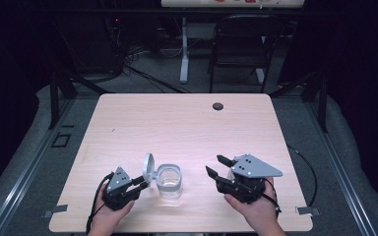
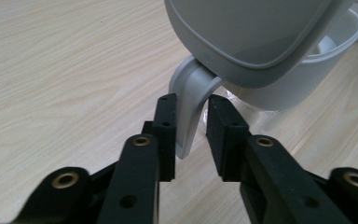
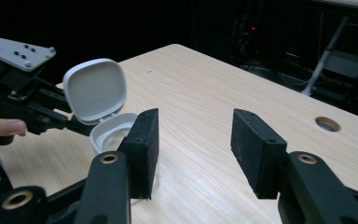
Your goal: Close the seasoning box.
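A clear container [image 1: 169,181] with a white rim stands on the pale wooden worktop [image 1: 187,123], near the person's edge and left of centre. Its hinged white lid [image 1: 148,167] is swung up, tilted back toward the left gripper [image 1: 139,184]. In the left gripper view, the lid's curved tab [image 2: 191,105] lies between the two black jaws: the left pad is against it or nearly so, whereas a narrow gap separates the right pad from it, so the grip is released, not clamped. The left hand [image 1: 109,216] holds this gripper low, just beside the container.

The right gripper [image 1: 215,166] is held by the right hand [image 1: 256,209] to the container's right, apart from it, jaws pointing toward the left and spread with nothing between them. Its own view looks across the worktop, showing the container [image 3: 114,133] and raised lid [image 3: 95,89] beyond its left pad, and the left gripper [image 3: 81,126] reaching in at the lid's base. A round cable hole [image 1: 218,106] marks the worktop's far side.
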Demonstrator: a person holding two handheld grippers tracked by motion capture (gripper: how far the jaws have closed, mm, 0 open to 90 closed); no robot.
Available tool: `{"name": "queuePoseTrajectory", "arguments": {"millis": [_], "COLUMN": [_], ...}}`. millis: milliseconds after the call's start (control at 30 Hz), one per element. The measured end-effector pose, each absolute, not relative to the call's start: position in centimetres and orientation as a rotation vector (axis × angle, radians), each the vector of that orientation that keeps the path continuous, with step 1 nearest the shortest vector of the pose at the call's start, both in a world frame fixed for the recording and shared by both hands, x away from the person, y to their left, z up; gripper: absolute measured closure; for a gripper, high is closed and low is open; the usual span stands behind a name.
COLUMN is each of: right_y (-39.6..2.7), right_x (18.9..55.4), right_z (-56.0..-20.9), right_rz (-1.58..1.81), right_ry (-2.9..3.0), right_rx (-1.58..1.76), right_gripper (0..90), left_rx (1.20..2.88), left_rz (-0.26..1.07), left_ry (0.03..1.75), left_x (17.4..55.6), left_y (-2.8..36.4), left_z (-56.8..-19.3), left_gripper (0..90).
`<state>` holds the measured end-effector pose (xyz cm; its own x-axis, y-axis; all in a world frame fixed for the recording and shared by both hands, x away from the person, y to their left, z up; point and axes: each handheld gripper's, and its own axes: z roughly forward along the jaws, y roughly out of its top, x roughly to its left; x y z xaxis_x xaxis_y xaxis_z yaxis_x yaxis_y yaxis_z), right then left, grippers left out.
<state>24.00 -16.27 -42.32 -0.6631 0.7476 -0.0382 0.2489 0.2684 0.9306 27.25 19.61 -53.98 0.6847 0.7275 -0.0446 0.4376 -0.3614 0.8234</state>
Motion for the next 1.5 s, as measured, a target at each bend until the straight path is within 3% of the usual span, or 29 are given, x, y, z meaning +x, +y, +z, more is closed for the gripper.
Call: {"name": "queuePoseTrajectory", "arguments": {"millis": [300, 867, 1267, 1500], "right_y": [-18.4, -21.8, -23.9, -24.5], "right_x": [24.0, 23.5, 22.6, 22.2], "right_z": [-41.2, -40.5, -43.9, -46.2], "right_rz": [1.391, 1.348, 1.317, 1.275], "right_ry": [2.006, 1.903, 1.884, 1.873], "right_rx": [0.949, 1.043, 1.161, 1.217], "right_gripper": [48.6, 42.3, 42.4, 47.2], "left_rx": [1.99, 1.979, 1.99, 1.991], "left_rz": [0.405, 0.405, 0.401, 0.406], "left_ry": [0.921, 0.952, 0.951, 0.954], "left_x": [26.8, 26.8, 26.7, 26.7], "left_y": [20.3, 20.7, 20.7, 20.7], "left_z": [-54.1, -54.2, -54.2, -54.3], "left_gripper": [60.6, 55.7, 55.5, 55.6]}}
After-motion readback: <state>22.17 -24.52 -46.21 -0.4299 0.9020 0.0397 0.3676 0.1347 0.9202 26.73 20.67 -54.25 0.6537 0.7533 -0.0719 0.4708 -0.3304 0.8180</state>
